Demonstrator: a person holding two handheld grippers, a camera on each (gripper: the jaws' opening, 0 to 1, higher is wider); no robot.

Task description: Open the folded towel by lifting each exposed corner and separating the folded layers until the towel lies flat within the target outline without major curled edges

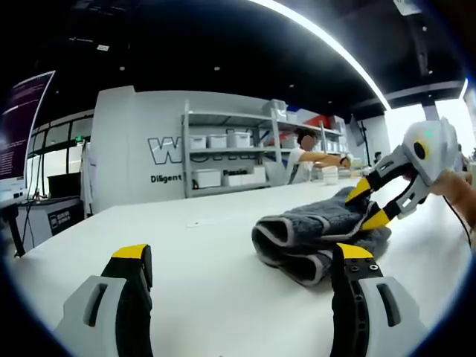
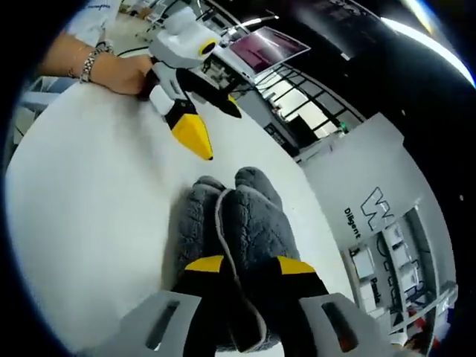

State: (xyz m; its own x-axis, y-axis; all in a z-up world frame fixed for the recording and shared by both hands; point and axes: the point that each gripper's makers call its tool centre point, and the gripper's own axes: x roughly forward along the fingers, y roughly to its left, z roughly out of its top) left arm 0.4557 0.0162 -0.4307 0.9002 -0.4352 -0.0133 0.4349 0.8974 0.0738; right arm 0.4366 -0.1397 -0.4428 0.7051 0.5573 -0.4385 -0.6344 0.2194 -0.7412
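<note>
— White tabletop is seen beneath both tools, with shelving and a seated person behind. How is the right gripper held?

— It is clamped on the folded grey towel, whose edge is pinched between the yellow-tipped jaws.

— And the left gripper?

— Its jaws are spread wide, nothing held, low over the table just short of the towel's rolled fold. A hand is seen gripping it.
</note>
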